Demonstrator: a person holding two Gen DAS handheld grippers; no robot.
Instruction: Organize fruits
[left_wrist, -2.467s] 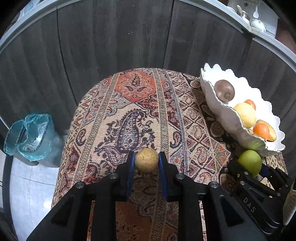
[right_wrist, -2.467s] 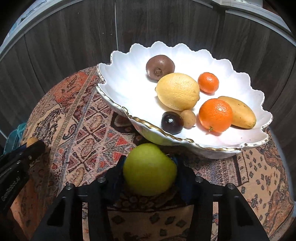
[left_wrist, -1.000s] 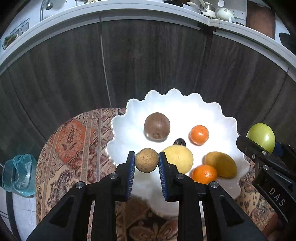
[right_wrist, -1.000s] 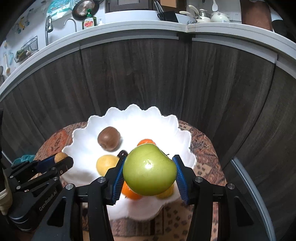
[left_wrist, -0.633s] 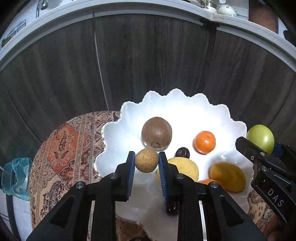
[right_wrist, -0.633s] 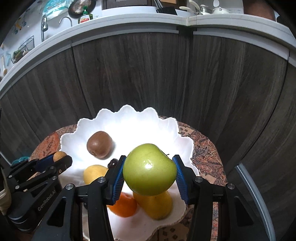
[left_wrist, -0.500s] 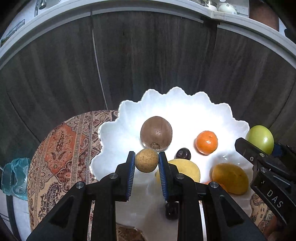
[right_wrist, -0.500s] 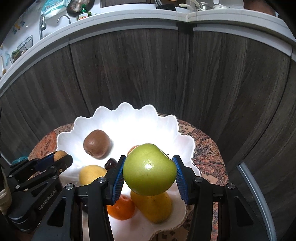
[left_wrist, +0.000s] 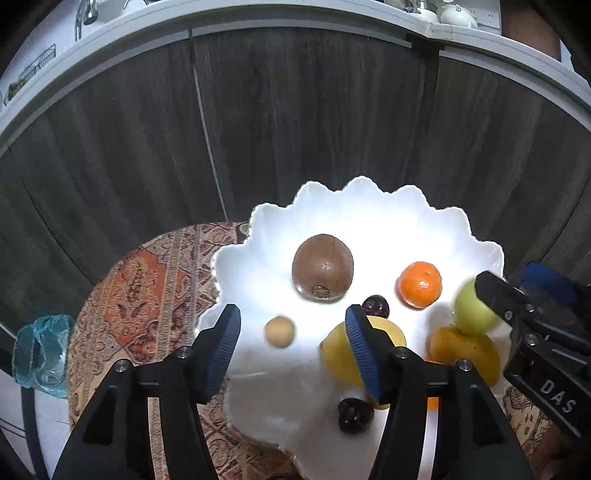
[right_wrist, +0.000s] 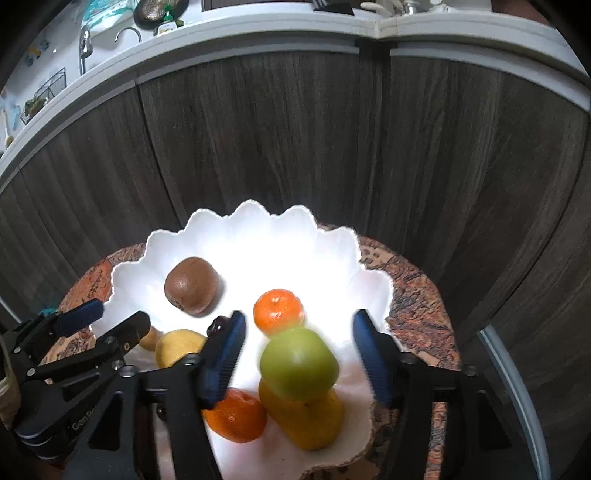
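The white scalloped bowl (left_wrist: 369, 206) holds a brown kiwi (left_wrist: 322, 270), a small orange (left_wrist: 420, 284), a yellow lemon (left_wrist: 338, 350), a yellow mango (left_wrist: 476, 350), and dark plums (left_wrist: 375, 305). My left gripper (left_wrist: 291, 338) is open above the bowl; the small tan fruit (left_wrist: 279, 331) is loose and blurred between its fingers, over the bowl floor. My right gripper (right_wrist: 297, 354) is open; the green apple (right_wrist: 298, 363) is blurred, free of the pads, on top of the mango (right_wrist: 306, 417). Another orange (right_wrist: 236, 415) lies at the front.
The bowl stands on a round table with a patterned cloth (left_wrist: 155, 277). Dark wood cabinet fronts (left_wrist: 295, 118) rise close behind. A blue-lined bin (left_wrist: 40, 354) stands on the floor to the left. The right gripper body (left_wrist: 535, 332) shows at the left view's right edge.
Both grippers have opened over the bowl. The tan fruit has dropped from the left gripper and the green apple from the right, both blurred in motion.
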